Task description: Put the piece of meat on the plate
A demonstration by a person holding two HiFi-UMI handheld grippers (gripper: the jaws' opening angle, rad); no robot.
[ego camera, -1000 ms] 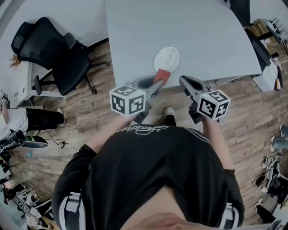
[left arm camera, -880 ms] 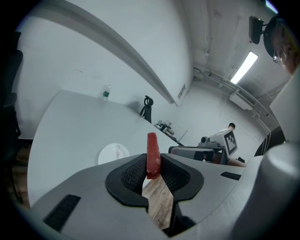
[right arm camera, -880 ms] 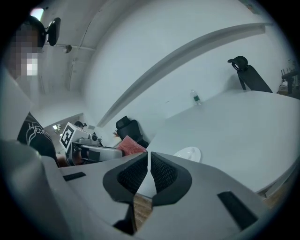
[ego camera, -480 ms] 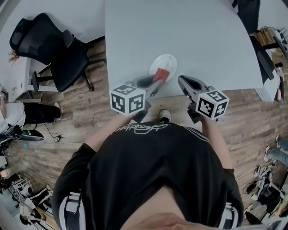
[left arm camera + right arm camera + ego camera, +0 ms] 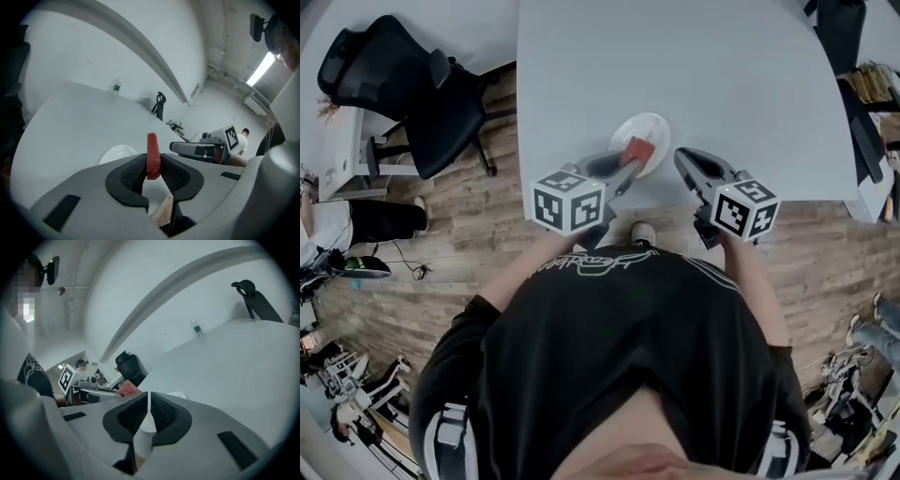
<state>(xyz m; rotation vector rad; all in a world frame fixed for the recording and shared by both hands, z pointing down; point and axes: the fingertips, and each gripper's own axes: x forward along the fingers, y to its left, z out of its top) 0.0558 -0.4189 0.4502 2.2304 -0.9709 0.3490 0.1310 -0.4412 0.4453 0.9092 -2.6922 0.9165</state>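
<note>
Our left claw (image 5: 634, 156) pinches the red piece of meat (image 5: 637, 150) edge-up between its pads, over the near side of the white plate (image 5: 654, 129). We cannot tell whether the meat touches the plate. The plate sits near the front edge of the grey bench (image 5: 675, 66). Just right of the plate, our right claw (image 5: 148, 398) has its jaws pressed together on nothing.

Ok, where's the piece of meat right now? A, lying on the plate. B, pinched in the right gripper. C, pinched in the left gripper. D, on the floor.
C: the left gripper has its pads clamped on the red piece of meat.
</note>
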